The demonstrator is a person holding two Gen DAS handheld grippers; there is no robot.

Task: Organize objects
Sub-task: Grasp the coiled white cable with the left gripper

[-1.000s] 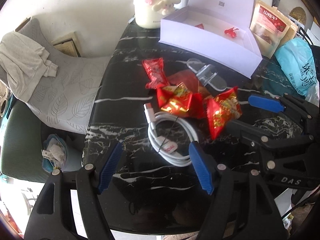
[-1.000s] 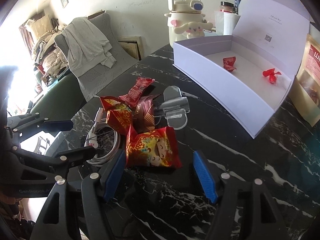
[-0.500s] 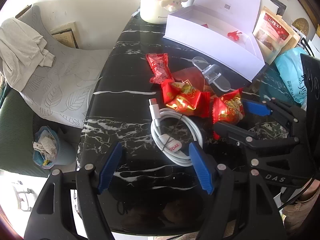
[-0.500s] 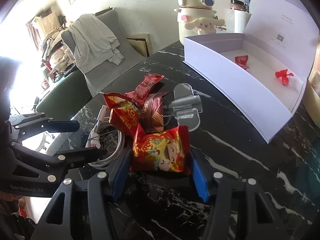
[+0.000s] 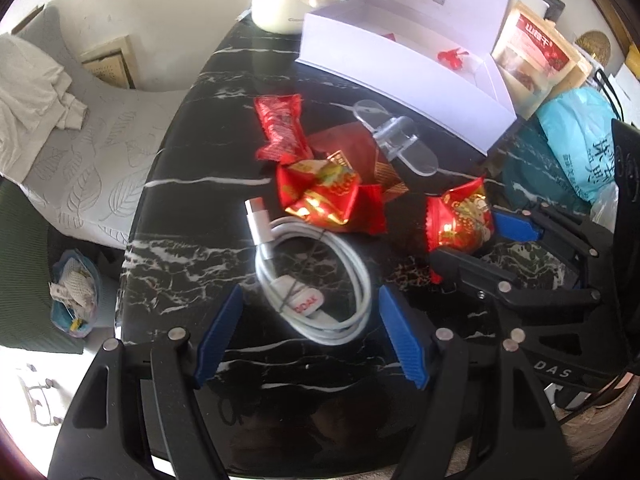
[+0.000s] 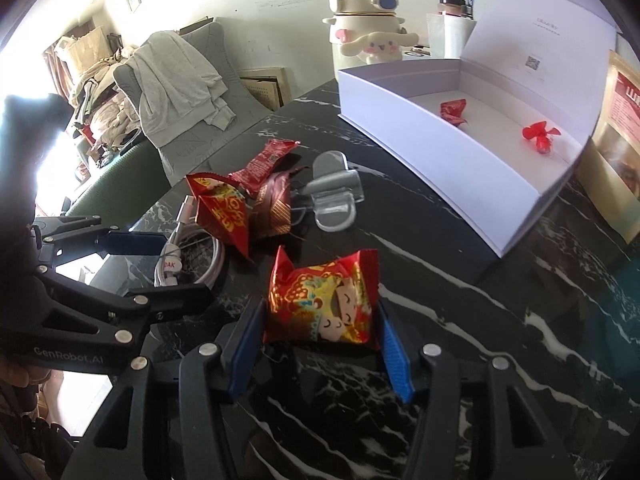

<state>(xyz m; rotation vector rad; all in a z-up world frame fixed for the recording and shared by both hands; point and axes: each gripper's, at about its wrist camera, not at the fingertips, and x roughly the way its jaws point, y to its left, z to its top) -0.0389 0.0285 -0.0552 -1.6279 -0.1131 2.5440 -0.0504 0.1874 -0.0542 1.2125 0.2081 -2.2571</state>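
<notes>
The right gripper (image 6: 322,338) clamps a crinkly red foil snack packet (image 6: 324,300) between ribbed blue pads, near the glossy black marble table's (image 6: 460,320) front edge. The left gripper (image 5: 308,328) gapes wide around a coiled white cable (image 5: 316,280).

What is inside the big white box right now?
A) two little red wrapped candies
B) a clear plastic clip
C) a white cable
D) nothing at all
A: two little red wrapped candies lie on the floor of the open white cardboard box, while the coiled white charging cable and the clear plastic clip sit outside it on the black marble table.
</notes>
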